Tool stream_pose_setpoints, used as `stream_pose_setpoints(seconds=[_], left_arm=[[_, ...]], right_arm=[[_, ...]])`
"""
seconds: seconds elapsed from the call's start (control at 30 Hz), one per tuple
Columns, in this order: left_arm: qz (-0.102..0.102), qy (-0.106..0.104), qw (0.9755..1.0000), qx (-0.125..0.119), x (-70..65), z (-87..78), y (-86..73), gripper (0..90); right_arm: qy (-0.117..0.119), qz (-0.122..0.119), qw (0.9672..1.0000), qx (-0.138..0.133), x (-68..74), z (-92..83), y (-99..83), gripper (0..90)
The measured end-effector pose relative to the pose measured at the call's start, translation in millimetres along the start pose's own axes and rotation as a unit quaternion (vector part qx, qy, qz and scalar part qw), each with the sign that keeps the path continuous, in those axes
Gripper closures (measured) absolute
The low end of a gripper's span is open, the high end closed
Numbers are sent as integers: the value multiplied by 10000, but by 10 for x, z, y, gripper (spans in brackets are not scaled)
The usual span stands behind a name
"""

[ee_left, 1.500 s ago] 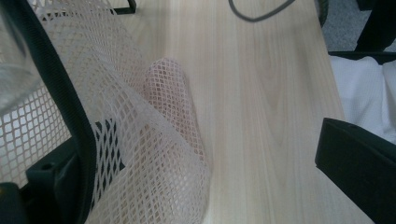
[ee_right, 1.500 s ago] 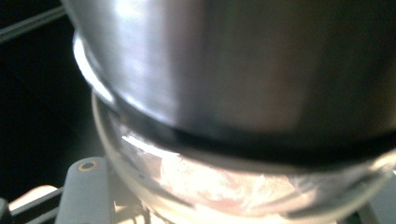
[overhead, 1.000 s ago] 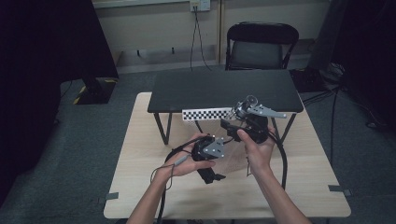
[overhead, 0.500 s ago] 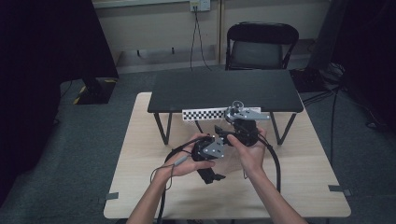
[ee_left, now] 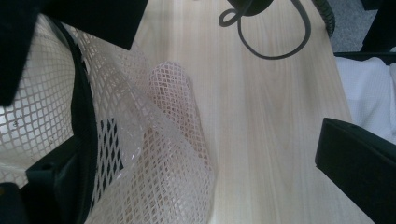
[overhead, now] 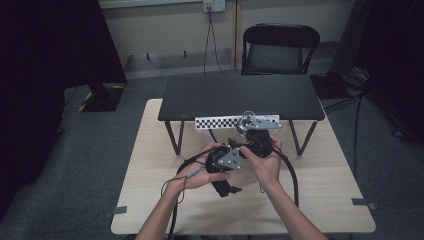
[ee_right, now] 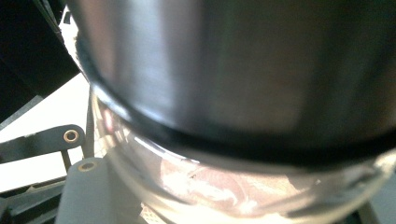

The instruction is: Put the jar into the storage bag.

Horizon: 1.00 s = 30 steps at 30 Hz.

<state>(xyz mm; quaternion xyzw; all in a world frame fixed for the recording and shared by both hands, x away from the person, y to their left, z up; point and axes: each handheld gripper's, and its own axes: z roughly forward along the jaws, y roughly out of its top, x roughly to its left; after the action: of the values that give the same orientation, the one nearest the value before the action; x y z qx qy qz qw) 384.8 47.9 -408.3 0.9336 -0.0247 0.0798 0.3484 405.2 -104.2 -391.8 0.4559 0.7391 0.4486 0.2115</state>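
Observation:
Over the middle of the wooden table (overhead: 320, 190), my left gripper (overhead: 227, 190) points down and toward the person. In the left gripper view its jaws stand wide apart and open (ee_left: 201, 163). A white mesh sleeve (ee_left: 159, 154) hangs over its left jaw and rests on the wood. My right gripper (overhead: 251, 125) is just above and to the right, raised, and shut on a glass jar (overhead: 248, 119) with a metal lid. In the right gripper view the jar's clear glass (ee_right: 224, 182) and steel lid (ee_right: 233, 60) sit very close, hiding the jaws.
A low black bench (overhead: 240, 95) with a checkered strip (overhead: 220, 122) on its front edge stands across the table's far half. A black chair (overhead: 280, 50) is behind it. Black cables (ee_left: 275, 51) loop on the wood near the hands.
The right gripper with the jar has moved left and nearer the person, closing in on the left gripper. The left gripper has hardly moved.

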Motion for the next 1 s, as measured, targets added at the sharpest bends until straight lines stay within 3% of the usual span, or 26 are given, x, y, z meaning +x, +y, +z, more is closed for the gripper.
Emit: stream_pose_setpoints(seconds=[0.57, 0.87, 1.0], left_arm=[[-26, 18, 10000, 29, 11, 15, -8, 2], [-8, 49, 10000, -6, 12, 18, -7, 2], [-48, 68, 10000, 26, 20, 40, -10, 2]], right_arm=[[92, -129, 9984, 548, 18, 118, 46, 314], [105, -142, 9980, 603, 8, 154, 36, 309], [9, -410, 9963, 755, 16, 182, 14, 312]])
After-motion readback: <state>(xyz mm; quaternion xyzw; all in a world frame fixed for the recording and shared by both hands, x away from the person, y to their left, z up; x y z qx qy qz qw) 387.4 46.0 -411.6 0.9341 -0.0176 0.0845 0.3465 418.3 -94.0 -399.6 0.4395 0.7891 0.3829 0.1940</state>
